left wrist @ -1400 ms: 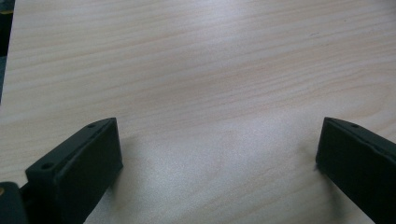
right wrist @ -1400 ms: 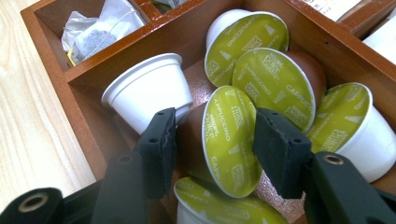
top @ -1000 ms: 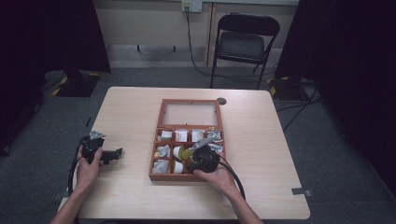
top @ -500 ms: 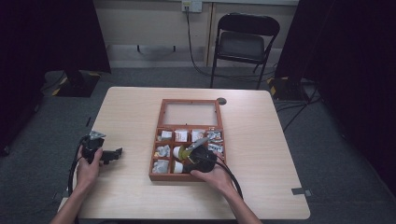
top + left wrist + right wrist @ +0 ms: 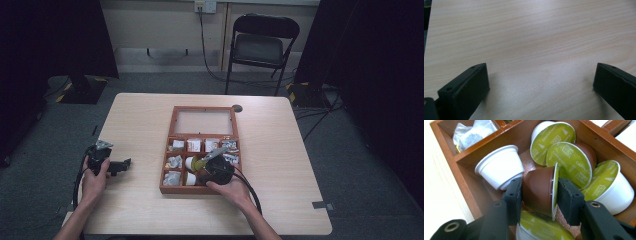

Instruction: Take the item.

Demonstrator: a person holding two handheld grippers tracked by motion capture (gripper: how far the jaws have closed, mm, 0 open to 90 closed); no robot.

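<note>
The right claw (image 5: 537, 195) pinches a brown pod (image 5: 541, 191) base-to-lid, axis 9-to-3; left claw (image 5: 540, 85) gapes wide, empty.

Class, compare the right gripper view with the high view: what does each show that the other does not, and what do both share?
Right gripper view: the right claw shut on a brown capsule, and "Cappuccino" on the green lids. High view: the whole table, the folding chair, and the left claw resting apart from the box. Both: the wooden compartment box with capsules inside.
</note>
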